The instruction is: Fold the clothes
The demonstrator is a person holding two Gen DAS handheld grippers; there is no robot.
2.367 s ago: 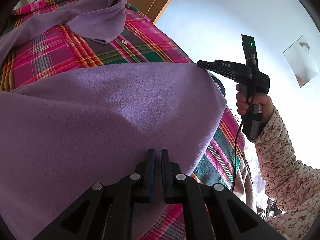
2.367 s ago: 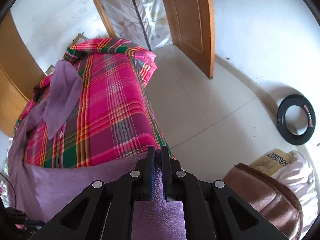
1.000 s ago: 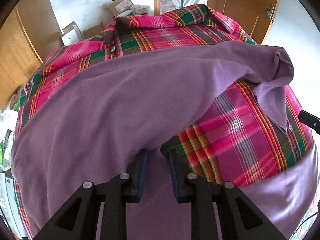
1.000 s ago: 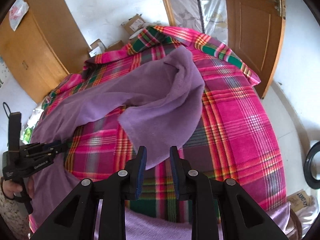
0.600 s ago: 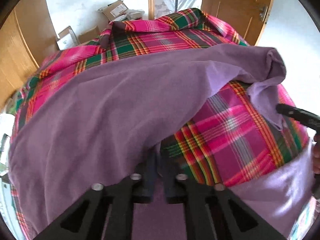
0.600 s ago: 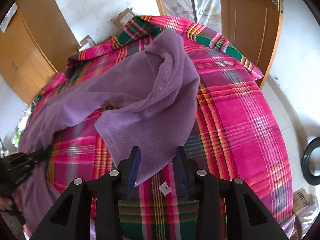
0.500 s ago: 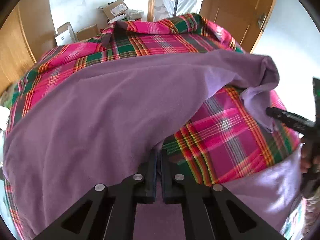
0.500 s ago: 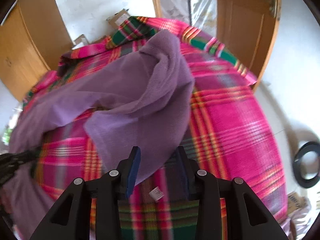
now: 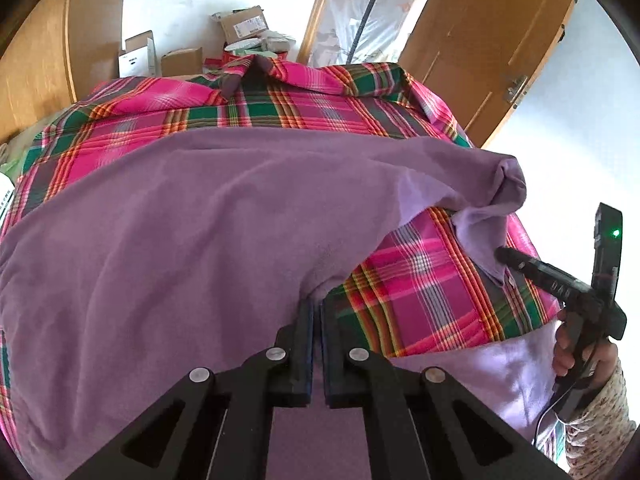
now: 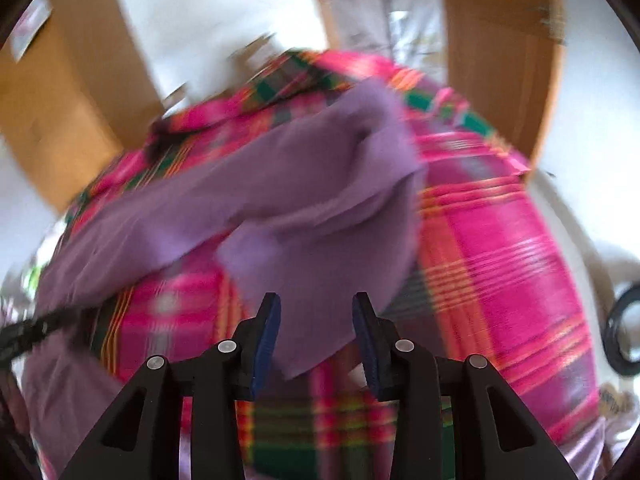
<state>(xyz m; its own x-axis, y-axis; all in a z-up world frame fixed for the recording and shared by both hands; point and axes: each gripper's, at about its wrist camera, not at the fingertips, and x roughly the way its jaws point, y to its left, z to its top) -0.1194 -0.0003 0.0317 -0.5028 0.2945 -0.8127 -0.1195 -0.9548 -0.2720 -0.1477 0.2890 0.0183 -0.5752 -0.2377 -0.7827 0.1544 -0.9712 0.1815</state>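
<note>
A purple garment lies spread across a bed under a pink-and-green plaid cover, one sleeve folded back on itself at the far right corner. The left gripper has its fingers pressed together on a pinch of the purple cloth. The right gripper hangs with fingers spread over the sleeve's lower edge (this view is blurred). Cardboard boxes sit beyond the bed, beside a wooden door.

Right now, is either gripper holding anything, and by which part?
Left gripper is shut on the purple garment at its near edge. Right gripper is open, holding nothing.
</note>
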